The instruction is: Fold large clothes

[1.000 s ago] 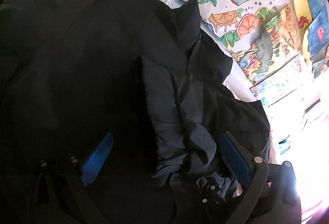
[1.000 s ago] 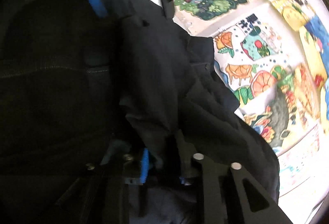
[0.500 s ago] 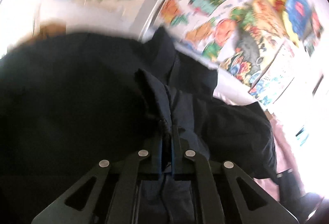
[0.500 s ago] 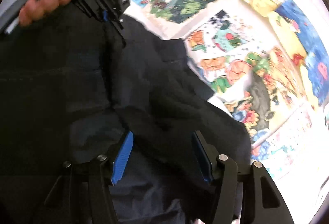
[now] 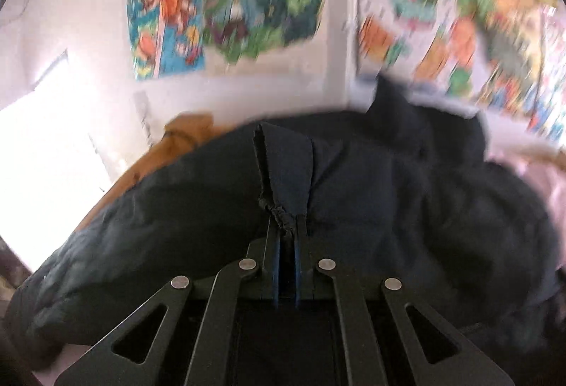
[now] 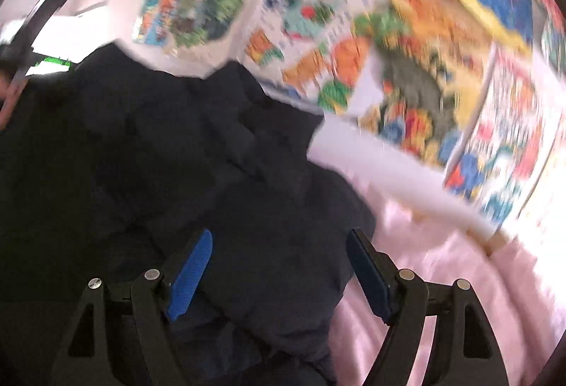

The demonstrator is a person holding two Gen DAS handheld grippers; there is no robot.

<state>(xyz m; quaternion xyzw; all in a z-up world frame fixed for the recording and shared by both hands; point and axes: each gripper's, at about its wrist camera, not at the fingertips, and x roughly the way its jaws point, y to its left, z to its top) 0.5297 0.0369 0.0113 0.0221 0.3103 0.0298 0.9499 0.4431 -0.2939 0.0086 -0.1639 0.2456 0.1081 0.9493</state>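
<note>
Mostly one garment fills both views: a single large dark navy padded jacket [image 5: 389,209], spread in a rumpled heap on a pale pink bedcover [image 6: 442,280].

Count: one jacket, two tools, one bedcover, one tan-brown cloth item, several bright cartoon posters on the white wall (too blurred to count exactly).

Left tool [image 5: 286,237]: jaws pressed almost together, pinching a gathered, puckered edge of the jacket between the blue pads. A narrow fold of fabric rises from the grip, and a dark seam line runs up along its left side.

Right tool [image 6: 279,265]: jaws stand wide and have just been opening; its blue pads [image 6: 191,274] touch nothing. Jacket fabric lies below and between the fingers, not gripped. The right-hand finger hangs over the jacket's edge where it meets the bedcover.

Left wrist view only: the tan-brown cloth item [image 5: 184,138] lying just beyond the jacket's far left edge, and a bright window area at left. Two posters [image 5: 226,4] with cartoon figures show fairly clearly.

Right wrist view only: the wide pink spread of bedcover to the right of the jacket, a white rail [image 6: 389,170] along the wall edge, and a blurred sliver of a person's hand [image 6: 9,96] at far left.
</note>
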